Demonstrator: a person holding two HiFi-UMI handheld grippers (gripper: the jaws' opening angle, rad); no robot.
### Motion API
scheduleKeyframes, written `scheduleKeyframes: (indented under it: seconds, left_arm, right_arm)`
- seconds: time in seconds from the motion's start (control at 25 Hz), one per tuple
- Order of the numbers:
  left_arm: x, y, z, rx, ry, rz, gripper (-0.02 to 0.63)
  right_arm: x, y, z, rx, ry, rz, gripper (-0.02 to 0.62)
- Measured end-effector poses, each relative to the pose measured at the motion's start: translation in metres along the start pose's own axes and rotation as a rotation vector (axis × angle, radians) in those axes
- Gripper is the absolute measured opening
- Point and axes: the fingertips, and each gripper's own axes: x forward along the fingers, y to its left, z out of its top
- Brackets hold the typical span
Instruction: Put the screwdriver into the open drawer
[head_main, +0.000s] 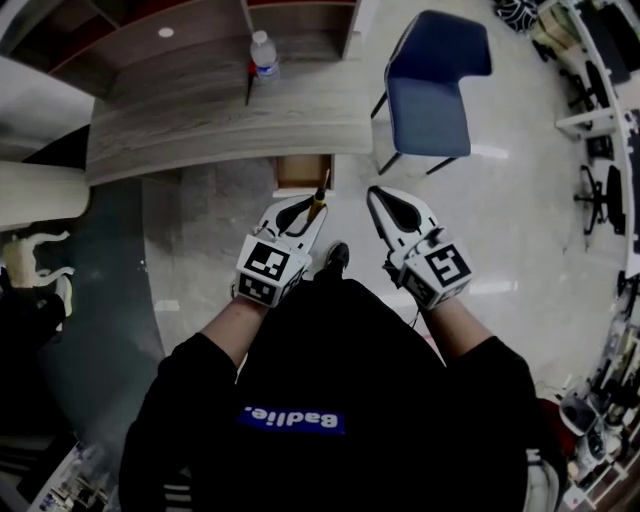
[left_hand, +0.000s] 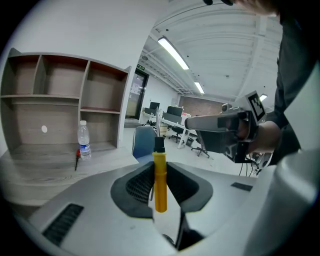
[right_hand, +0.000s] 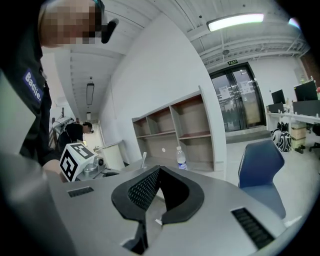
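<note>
A screwdriver (head_main: 318, 203) with a yellow handle (left_hand: 160, 185) and black collar stands upright between the jaws of my left gripper (head_main: 305, 210), which is shut on the handle. The screwdriver's tip points toward the open wooden drawer (head_main: 303, 172), which sticks out from under the desk's front edge just ahead of the gripper. My right gripper (head_main: 385, 203) hovers beside the left one, to its right. In the right gripper view its black pads (right_hand: 145, 190) meet at the tips with nothing between them.
The grey wooden desk (head_main: 200, 125) carries a water bottle (head_main: 264, 55) and a small red-handled tool (head_main: 249, 85), with a shelf unit (left_hand: 60, 100) behind. A blue chair (head_main: 435, 90) stands to the right of the drawer. The person's shoe (head_main: 337, 258) shows on the pale floor.
</note>
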Motion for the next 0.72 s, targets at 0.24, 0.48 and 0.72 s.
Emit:
scheduleKeyframes:
  seconds: [0.24, 0.48, 0.72]
  left_arm:
    - [0.012, 0.020, -0.021, 0.002, 0.047, -0.037, 0.075]
    - [0.030, 0.034, -0.046, 0.031, 0.112, -0.065, 0.075]
    - [0.048, 0.050, -0.067, 0.056, 0.166, -0.063, 0.075]
  right_arm:
    - [0.019, 0.008, 0.002, 0.027, -0.014, -0.036, 0.029]
    - [0.029, 0.002, -0.002, 0.053, -0.022, -0.077, 0.029]
    - [0.034, -0.010, -0.015, 0.080, -0.015, -0.113, 0.029]
